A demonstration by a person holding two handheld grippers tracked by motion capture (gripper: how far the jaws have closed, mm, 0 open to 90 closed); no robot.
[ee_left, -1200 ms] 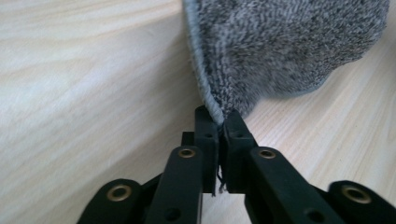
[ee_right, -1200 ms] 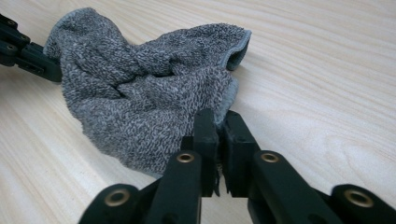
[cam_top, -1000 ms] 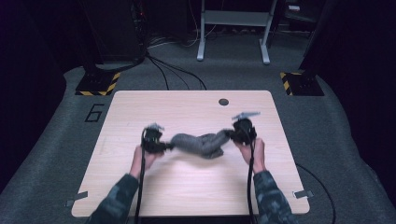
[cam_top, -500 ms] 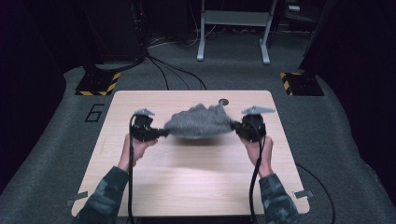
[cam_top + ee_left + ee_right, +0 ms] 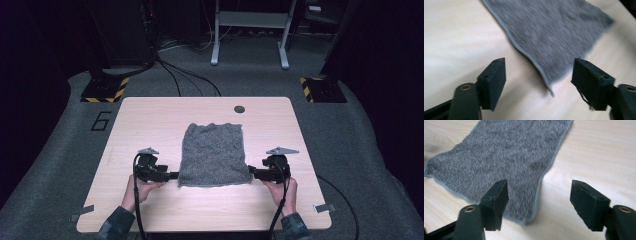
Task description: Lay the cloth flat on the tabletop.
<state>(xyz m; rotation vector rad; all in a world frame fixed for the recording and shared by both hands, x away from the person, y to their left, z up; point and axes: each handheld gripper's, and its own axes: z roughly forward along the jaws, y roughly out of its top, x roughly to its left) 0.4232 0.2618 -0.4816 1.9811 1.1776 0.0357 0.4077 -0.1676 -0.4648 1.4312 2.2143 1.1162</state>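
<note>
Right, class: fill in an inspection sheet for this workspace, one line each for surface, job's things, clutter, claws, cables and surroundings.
Surface: pale wooden table, dark round hole near its far edge.
Job's things: grey rectangular terry towel lying spread flat, slightly rippled at its far edge.
Clutter: nothing seen.
Claws: left claw and right claw both open, one at each near corner of the towel, gripping nothing.
Cables: one black cable trails from each claw toward the person.
Surroundings: grey carpet, metal frame legs, yellow-black striped bases.
</note>
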